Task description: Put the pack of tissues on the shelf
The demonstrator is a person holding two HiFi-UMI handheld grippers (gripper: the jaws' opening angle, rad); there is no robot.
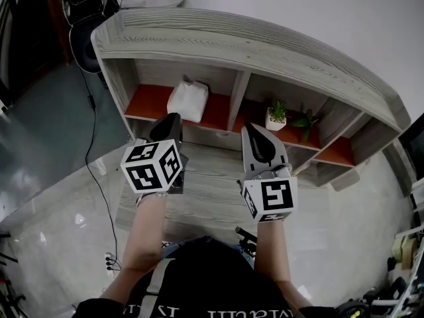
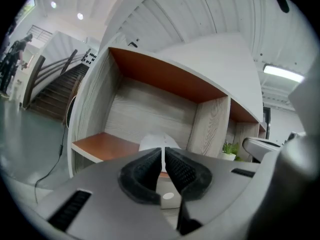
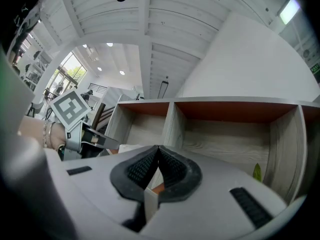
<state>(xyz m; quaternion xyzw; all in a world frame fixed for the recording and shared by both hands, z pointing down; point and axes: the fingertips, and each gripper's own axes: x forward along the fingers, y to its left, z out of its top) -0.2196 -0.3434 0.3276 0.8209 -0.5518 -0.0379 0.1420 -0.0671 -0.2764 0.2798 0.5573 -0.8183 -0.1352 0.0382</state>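
Observation:
The white pack of tissues (image 1: pixel 187 100) lies on the orange floor of the shelf's (image 1: pixel 232 45) left compartment. My left gripper (image 1: pixel 171 119) hangs level just in front of that compartment, its jaws shut with nothing between them. In the left gripper view the tissue pack (image 2: pixel 156 141) shows just beyond the closed left gripper (image 2: pixel 163 154), apart from it. My right gripper (image 1: pixel 252 131) is level in front of the divider and middle compartment, also shut and empty. In the right gripper view the shut right gripper (image 3: pixel 158 154) faces the divider, with the left gripper's marker cube (image 3: pixel 70 107) off to the left.
A small potted plant (image 1: pixel 276 114) stands in the middle compartment, with more green leaves (image 1: pixel 305 121) to its right. A lower wooden ledge (image 1: pixel 212 161) runs under the compartments. A black cable (image 1: pixel 93 151) trails over the glossy floor at the left, near a dark chair (image 1: pixel 83 42).

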